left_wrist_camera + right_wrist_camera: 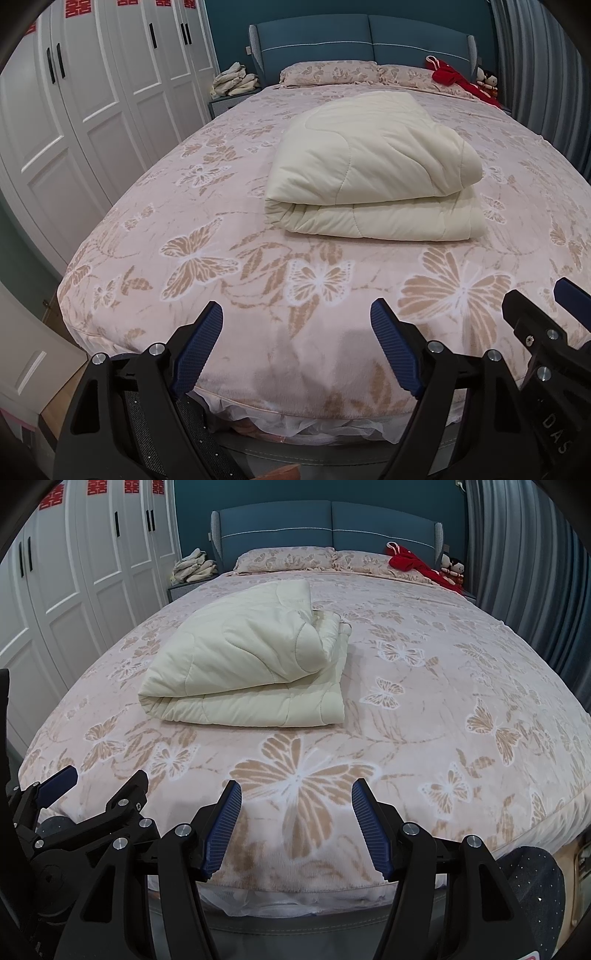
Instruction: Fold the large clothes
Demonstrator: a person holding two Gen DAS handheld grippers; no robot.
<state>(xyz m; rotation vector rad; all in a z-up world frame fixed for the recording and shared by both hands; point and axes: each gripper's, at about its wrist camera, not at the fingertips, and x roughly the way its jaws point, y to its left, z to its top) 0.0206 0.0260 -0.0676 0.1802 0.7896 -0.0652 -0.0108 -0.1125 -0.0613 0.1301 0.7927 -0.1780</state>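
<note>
Cream quilt (373, 166) is seen folded mid-bed (461, 701), well apart from both tongs. Left tongs (297, 347) and right tongs (295, 823) are held wide, empty. Risk noted: puffy upper layer may slide or spring open if gripped shallowly.

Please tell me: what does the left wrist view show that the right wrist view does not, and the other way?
Only the left wrist view shows the cream quilt with its long folded edge facing the camera and the right gripper entering at the right. Only the right wrist view shows the quilt's layered end on its right side, and the left gripper at the left. Both show the folded quilt lying on the butterfly bedspread, both grippers open and empty, the pillows and the red garment.
</note>
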